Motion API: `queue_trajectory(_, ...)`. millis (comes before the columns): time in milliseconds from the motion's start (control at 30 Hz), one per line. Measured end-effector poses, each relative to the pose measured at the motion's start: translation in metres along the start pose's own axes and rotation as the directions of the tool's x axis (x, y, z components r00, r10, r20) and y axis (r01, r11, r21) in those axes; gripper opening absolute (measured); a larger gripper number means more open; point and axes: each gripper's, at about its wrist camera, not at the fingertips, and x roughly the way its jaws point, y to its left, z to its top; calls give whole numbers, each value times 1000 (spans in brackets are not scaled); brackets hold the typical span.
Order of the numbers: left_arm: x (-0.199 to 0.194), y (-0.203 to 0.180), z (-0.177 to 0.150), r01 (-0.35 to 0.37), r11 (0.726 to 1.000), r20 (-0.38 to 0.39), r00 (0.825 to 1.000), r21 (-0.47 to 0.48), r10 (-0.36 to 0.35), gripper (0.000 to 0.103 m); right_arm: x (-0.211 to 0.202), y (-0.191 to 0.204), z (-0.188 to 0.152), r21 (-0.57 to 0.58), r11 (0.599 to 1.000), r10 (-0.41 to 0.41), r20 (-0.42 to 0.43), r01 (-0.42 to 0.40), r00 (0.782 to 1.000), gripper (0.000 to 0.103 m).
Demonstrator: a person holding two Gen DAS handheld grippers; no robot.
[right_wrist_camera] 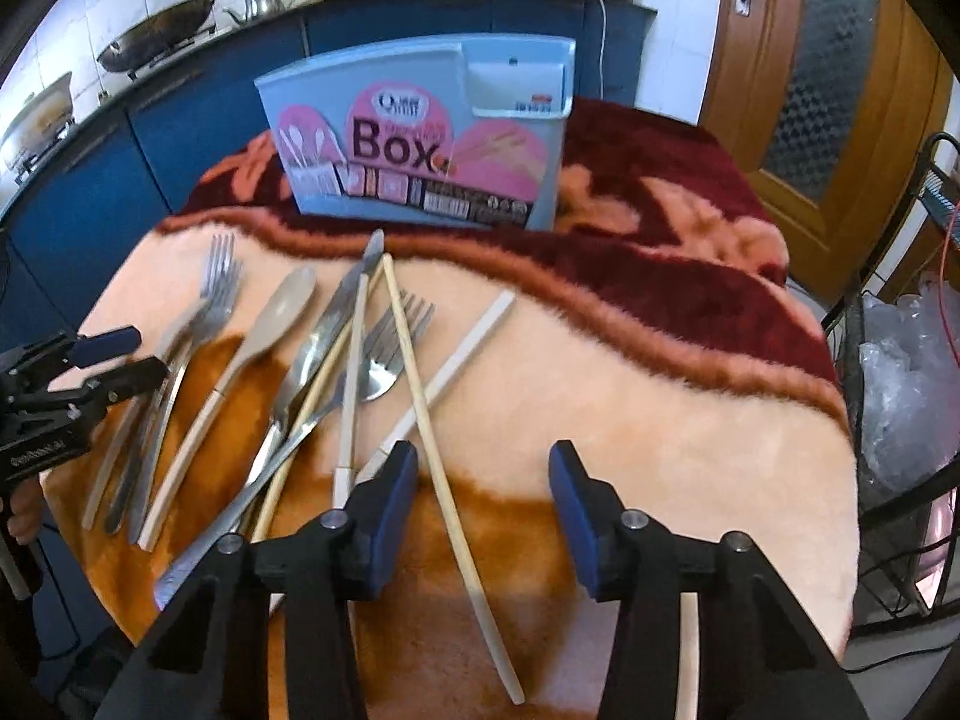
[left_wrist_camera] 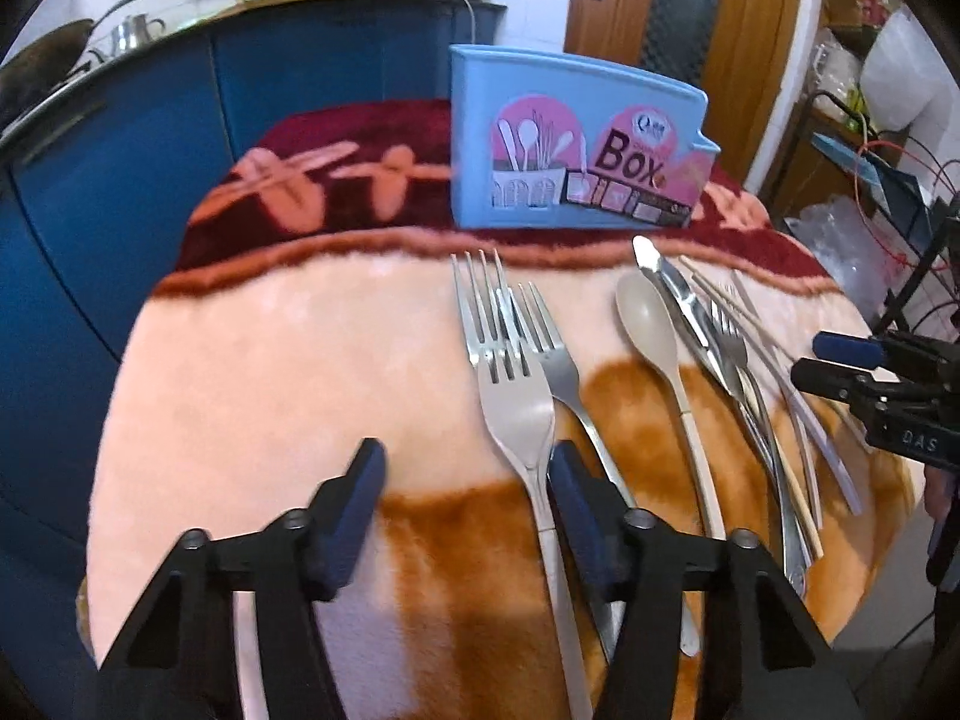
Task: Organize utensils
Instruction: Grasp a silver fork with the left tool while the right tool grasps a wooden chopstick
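A blue utensil box [left_wrist_camera: 570, 144] stands at the back of the blanket-covered table [left_wrist_camera: 270, 372]; it also shows in the right wrist view [right_wrist_camera: 420, 144]. Forks [left_wrist_camera: 510, 360], a beige spoon [left_wrist_camera: 651, 324], knives [left_wrist_camera: 678, 300] and chopsticks [right_wrist_camera: 432, 420] lie loose in front of it. My left gripper [left_wrist_camera: 465, 480] is open and empty, just left of a beige-handled fork. My right gripper [right_wrist_camera: 483, 486] is open and empty, straddling a chopstick on the cloth. Each gripper shows at the edge of the other's view [left_wrist_camera: 864, 372] [right_wrist_camera: 102, 360].
Blue kitchen cabinets [left_wrist_camera: 150, 150] with a wok [right_wrist_camera: 162, 30] and kettle [right_wrist_camera: 264, 0] stand behind the table. A wooden door [right_wrist_camera: 840, 90] is at the back right. A wire rack [right_wrist_camera: 900, 360] with plastic bags stands right of the table.
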Motion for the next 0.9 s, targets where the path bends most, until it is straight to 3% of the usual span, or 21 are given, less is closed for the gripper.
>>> queue_trajectory(33, 0, 1, 1, 2, 1000, 0, 1000, 0, -2, 50, 0, 0, 1, -1, 1000, 3, 3, -3, 1000, 36)
queue_trajectory(100, 0, 2, 3, 5, 1000, 3, 1000, -10, -5, 35, -1, -1, 2, 10, 1000, -5, 2, 5, 1000, 14)
queue_trajectory(133, 1, 4, 4, 7, 1000, -2, 1000, -17, -7, 25, -2, -3, 2, 23, 1000, -9, 1, 9, 1000, 10)
queue_trajectory(167, 2, 7, 5, 14, 1000, -7, 1000, -27, -14, 22, -3, -6, 2, 39, 999, -5, -5, 5, 1000, 9)
queue_trajectory(367, 1, 19, 9, 20, 998, -34, 999, -52, -21, 21, -4, -22, 1, 96, 995, 46, -58, -40, 997, 9)
queue_trajectory(633, 11, 25, 20, 48, 994, -155, 986, -97, -63, 21, 4, -9, 24, 14, 999, 38, -136, -36, 990, 18)
queue_trajectory(900, 14, 24, 29, 59, 994, -245, 966, -90, -79, 22, 22, -5, 46, -9, 999, 35, -204, -37, 978, 19)
